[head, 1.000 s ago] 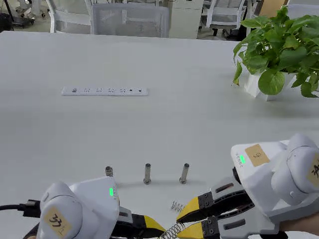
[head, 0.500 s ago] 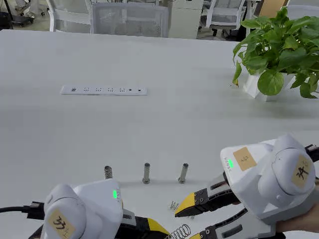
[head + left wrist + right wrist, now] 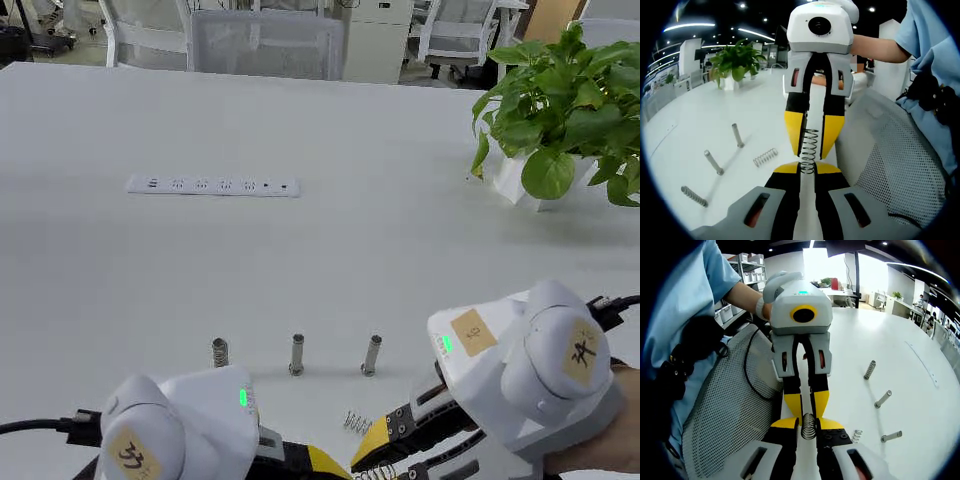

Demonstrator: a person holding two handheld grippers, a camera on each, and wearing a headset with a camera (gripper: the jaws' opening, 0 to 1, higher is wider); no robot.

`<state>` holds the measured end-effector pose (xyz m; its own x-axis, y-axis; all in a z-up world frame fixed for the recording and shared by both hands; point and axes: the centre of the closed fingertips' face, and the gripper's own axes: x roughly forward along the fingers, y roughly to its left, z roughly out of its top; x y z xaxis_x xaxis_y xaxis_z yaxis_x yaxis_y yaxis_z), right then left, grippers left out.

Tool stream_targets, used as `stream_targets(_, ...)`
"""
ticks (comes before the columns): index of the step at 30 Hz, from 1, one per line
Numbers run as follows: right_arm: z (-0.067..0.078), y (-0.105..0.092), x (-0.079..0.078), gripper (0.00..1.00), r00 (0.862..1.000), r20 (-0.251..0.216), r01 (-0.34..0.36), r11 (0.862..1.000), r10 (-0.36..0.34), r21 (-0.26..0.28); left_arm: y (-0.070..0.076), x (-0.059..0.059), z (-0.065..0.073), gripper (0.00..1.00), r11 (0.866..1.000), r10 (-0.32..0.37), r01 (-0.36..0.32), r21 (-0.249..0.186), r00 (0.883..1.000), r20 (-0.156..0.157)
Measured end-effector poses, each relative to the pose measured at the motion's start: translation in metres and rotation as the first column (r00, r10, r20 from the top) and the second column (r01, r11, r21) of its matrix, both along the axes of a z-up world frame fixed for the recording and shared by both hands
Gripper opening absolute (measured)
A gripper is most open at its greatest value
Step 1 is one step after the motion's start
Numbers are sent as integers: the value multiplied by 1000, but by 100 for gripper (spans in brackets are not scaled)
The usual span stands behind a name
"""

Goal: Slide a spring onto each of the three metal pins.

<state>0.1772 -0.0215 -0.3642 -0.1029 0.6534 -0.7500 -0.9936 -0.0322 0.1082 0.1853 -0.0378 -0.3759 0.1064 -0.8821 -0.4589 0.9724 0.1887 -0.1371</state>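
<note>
At the near edge of the white table (image 3: 120,270), the left gripper (image 3: 807,170) pinches one end of a spring (image 3: 809,145), its yellow-tipped jaws pressed together on the coils. The right gripper (image 3: 808,429) faces it head-on, its jaws standing close on either side of the same spring's other end; whether they press on it cannot be told. The spring spans the gap between the 2 grippers. Just beyond, a second spring (image 3: 353,422) lies loose on the table. Behind it 3 metal pins stand in a row: the left pin (image 3: 220,352) already wears a spring, while the middle pin (image 3: 297,354) and the right pin (image 3: 371,355) are bare. Farther back lies a white power strip (image 3: 213,186), with a potted plant (image 3: 560,100) at far right and office chairs (image 3: 262,40) past the far edge.
</note>
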Motion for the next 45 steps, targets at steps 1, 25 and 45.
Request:
stream_targets(1,0,0,0,10,1000,0,-4,1000,4,-3,0,0,0,6,1000,-2,2,-1,1000,-1)
stream_targets(25,-5,-1,-2,7,998,-27,-54,996,52,-70,-2,-2,-1,7,998,38,-39,-52,999,-26)
stream_targets(45,-4,3,3,7,999,1,-54,996,54,-64,26,16,-7,42,966,251,-252,-52,968,-31)
